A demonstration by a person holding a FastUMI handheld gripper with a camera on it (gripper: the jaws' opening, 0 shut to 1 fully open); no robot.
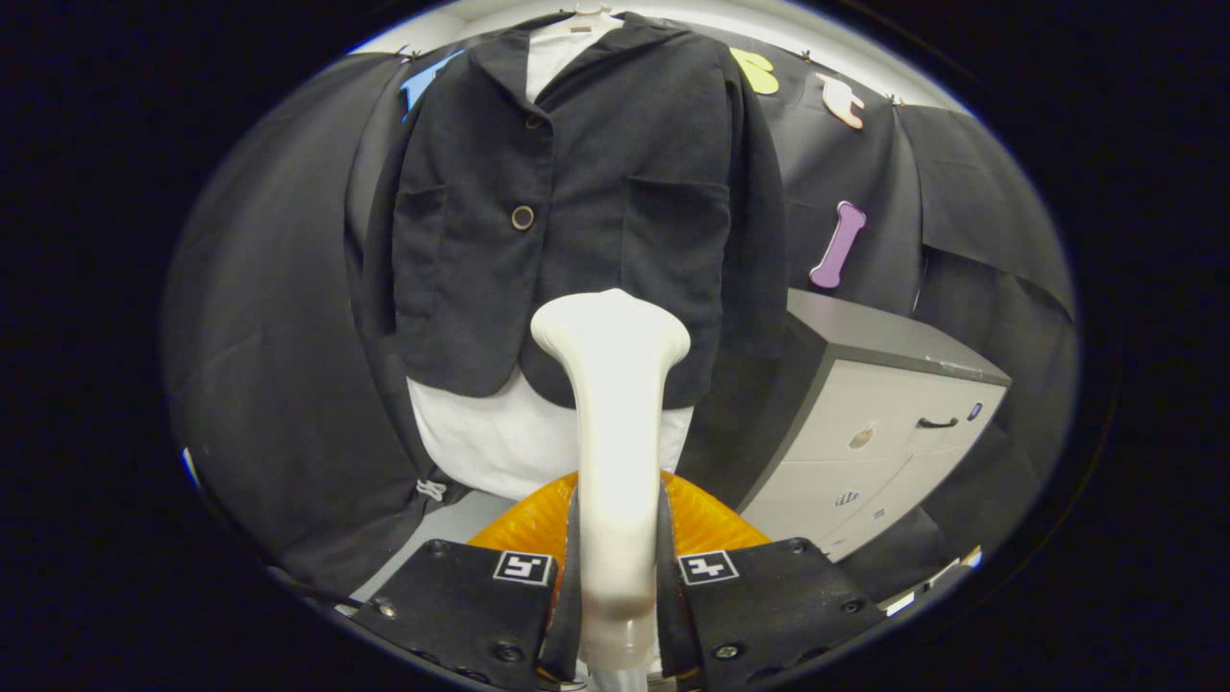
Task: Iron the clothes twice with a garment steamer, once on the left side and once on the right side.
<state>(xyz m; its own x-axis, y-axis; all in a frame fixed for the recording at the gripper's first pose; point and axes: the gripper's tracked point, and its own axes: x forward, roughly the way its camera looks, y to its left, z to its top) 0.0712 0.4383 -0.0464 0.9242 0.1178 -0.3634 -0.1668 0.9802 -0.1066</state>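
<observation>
A dark jacket [586, 202] hangs buttoned on a pale mannequin [500, 437], facing the camera, and serves as the landmark here. Behind the jacket hangs the black cloth wall [259, 336]. To the right of the jacket and lower down stands a pale drawer cabinet [865, 432] with a dark top. Below the jacket's hem, an orange ribbed object [706, 524] sits just behind the fingers; what it is cannot be told.

In front of the jacket rises the white steamer [613, 432], upright, its broad head level with the jacket's lower hem, right of the button line. Whether the head touches the cloth cannot be told. The gripper [615, 586] is clamped on the steamer's handle, one finger pressing each side.

The step in hand looks like the start of a pass, with the head low on the jacket's front. The next move likely calls for keeping the grip firm and running the head along one side of the jacket, then the other side.
</observation>
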